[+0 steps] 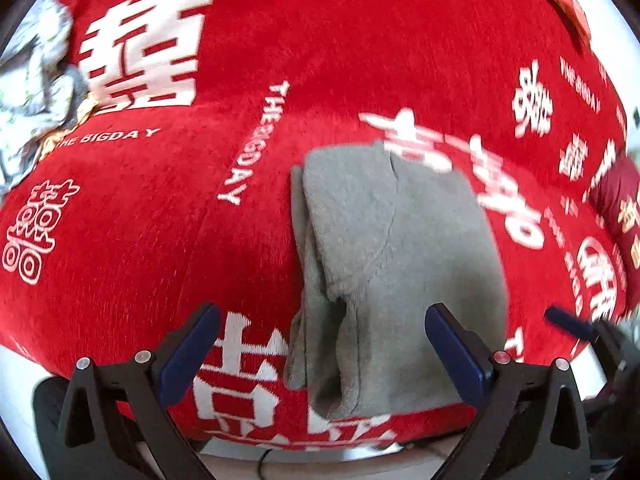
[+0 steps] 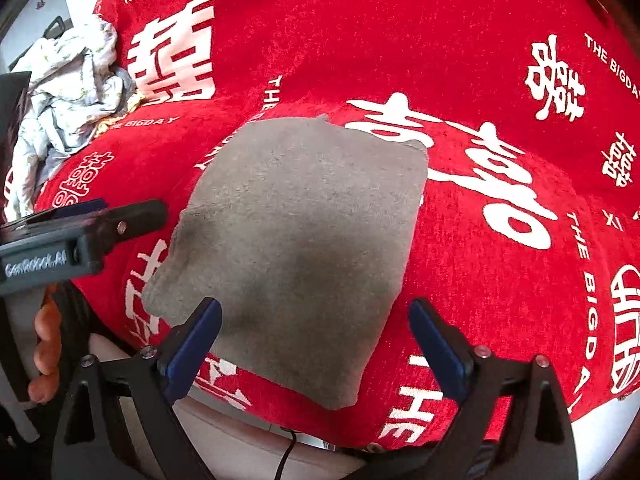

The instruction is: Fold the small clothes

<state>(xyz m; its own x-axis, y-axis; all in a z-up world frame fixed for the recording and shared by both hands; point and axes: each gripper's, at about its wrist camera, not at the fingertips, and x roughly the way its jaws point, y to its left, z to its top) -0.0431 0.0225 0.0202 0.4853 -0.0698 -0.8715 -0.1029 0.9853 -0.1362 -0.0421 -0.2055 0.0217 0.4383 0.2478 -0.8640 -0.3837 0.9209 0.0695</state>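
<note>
Grey garment (image 2: 296, 248) folded mid-frame on red cover (image 2: 460, 60); left gripper (image 1: 322, 354) and right gripper (image 2: 314, 342) spread apart, holding nothing.

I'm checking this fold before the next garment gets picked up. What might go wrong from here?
1. The folded grey garment lies near the front edge of the red blanket; a nudge might slide it off.
2. Both the left gripper and the right gripper are open around it, so closing carelessly may snag and undo the fold.

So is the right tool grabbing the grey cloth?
No, the right tool is open, and the grey cloth lies flat on the red blanket, not pinched.
</note>
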